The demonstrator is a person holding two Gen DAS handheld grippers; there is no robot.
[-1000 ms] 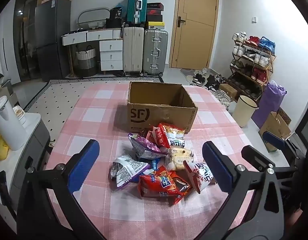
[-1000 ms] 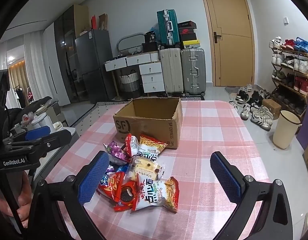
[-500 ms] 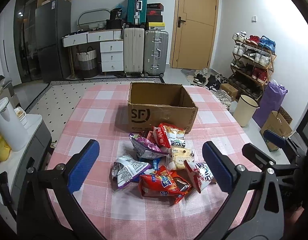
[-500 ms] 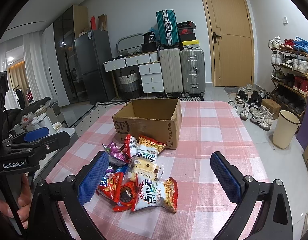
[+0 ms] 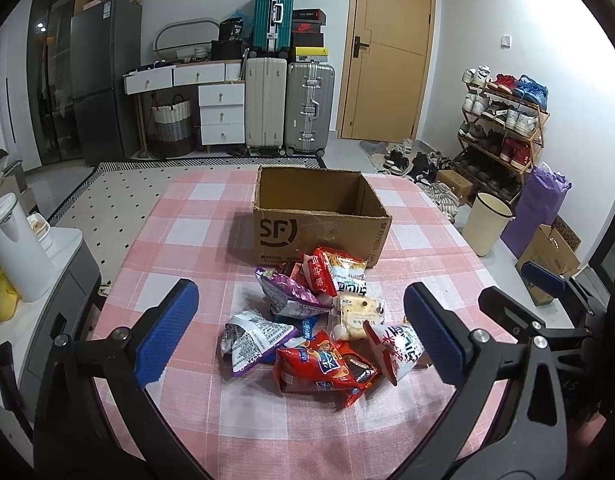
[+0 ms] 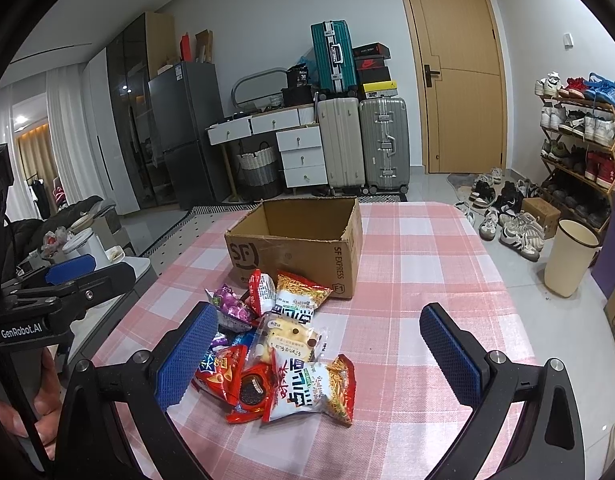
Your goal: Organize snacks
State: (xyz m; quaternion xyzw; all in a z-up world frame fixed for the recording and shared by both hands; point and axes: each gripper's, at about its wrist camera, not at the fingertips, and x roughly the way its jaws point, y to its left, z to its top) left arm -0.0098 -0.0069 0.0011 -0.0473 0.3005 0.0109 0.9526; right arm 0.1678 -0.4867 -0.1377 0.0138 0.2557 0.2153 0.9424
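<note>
Blue pads: my left gripper (image 5: 299, 330) and my right gripper (image 6: 317, 354) each carry ribbed blue fingers (image 5: 167, 326) spread wide, released, with nothing between them.
Grippers' position: both hover above the near edge of the table (image 5: 195, 240), apart from the snacks.
Nearest snacks: a red chip packet (image 5: 319, 368) and a white noodle packet (image 6: 311, 388) lie at the front of the pile.
Middle of pile: a pale cake packet (image 6: 291, 338), a silver packet (image 5: 253, 338) and a purple packet (image 5: 291, 292), overlapping one another.
Far side of pile: a second noodle packet (image 6: 297, 298) lies just in front of the box.
Cardboard box (image 5: 319, 216): open-topped, upright on the pink checked cloth, its visible interior bare.
Background: suitcases (image 5: 289, 104) and a wooden door (image 5: 391, 52) beyond the table.
</note>
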